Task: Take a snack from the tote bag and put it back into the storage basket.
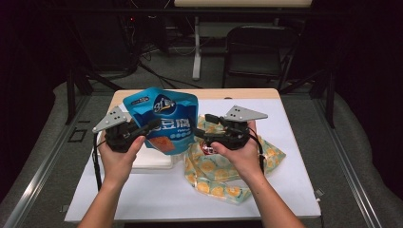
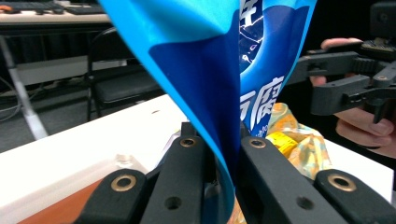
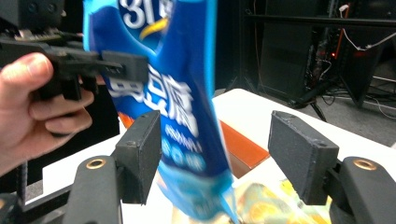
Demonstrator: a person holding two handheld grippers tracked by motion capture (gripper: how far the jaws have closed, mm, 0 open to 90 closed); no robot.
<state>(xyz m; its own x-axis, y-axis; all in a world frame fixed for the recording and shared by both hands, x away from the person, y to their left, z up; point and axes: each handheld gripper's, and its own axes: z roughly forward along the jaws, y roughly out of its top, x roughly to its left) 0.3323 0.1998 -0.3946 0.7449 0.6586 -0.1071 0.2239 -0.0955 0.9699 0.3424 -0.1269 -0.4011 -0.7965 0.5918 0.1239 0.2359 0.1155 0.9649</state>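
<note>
A blue snack bag (image 1: 163, 119) with white print hangs upright above the table, and my left gripper (image 1: 153, 127) is shut on its left edge. In the left gripper view the two black jaws pinch the blue bag (image 2: 219, 84) at its lower fold, my left gripper (image 2: 227, 145) closed tight on the film. My right gripper (image 1: 203, 126) stands open just right of the bag. In the right gripper view the blue bag (image 3: 182, 107) hangs between the spread jaws of my right gripper (image 3: 219, 142), nearer the left one and touching neither.
A crumpled yellow-and-teal patterned bag (image 1: 228, 168) lies on the white table (image 1: 294, 156) under my right hand. A flat white box (image 1: 152, 160) with an orange face (image 3: 243, 142) sits under the blue bag. A black chair (image 1: 259, 50) stands beyond the far edge.
</note>
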